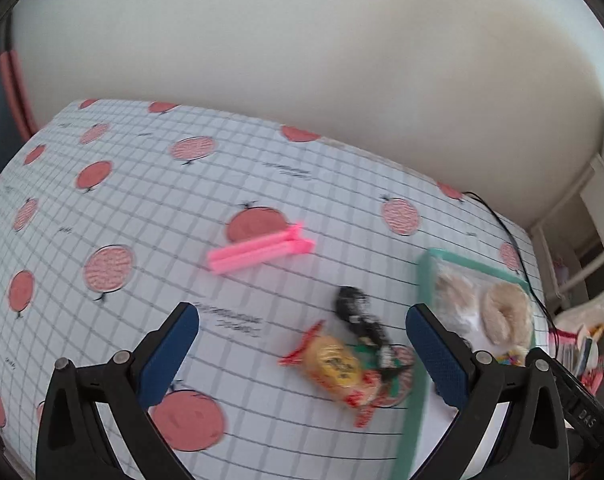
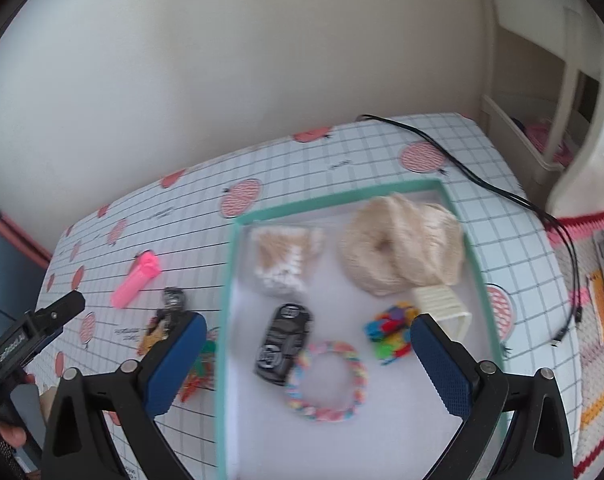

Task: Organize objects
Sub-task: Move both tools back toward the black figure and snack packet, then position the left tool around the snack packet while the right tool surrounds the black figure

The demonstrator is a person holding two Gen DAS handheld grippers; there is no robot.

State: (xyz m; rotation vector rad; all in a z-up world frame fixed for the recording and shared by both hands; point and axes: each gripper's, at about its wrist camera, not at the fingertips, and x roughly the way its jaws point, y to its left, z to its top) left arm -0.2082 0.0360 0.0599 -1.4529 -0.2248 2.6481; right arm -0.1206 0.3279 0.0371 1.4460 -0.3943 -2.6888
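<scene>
Both grippers, left (image 1: 302, 354) and right (image 2: 308, 360), are spread wide and hold nothing; a yellow wrapped candy (image 1: 336, 368) lies beside the teal-rimmed tray (image 2: 472, 256).

Plain off-white wall (image 1: 302, 60) fills the frame from 10 to 2 o'clock in both views. Table covered by a grid-pattern tablecloth (image 1: 141, 208) with red fruit prints. Black cable (image 2: 482, 180) trails over the table edge at 2 o'clock, right view. White shelving (image 2: 562, 92) at 2 o'clock. Daylight, soft, motion-blurred.
</scene>
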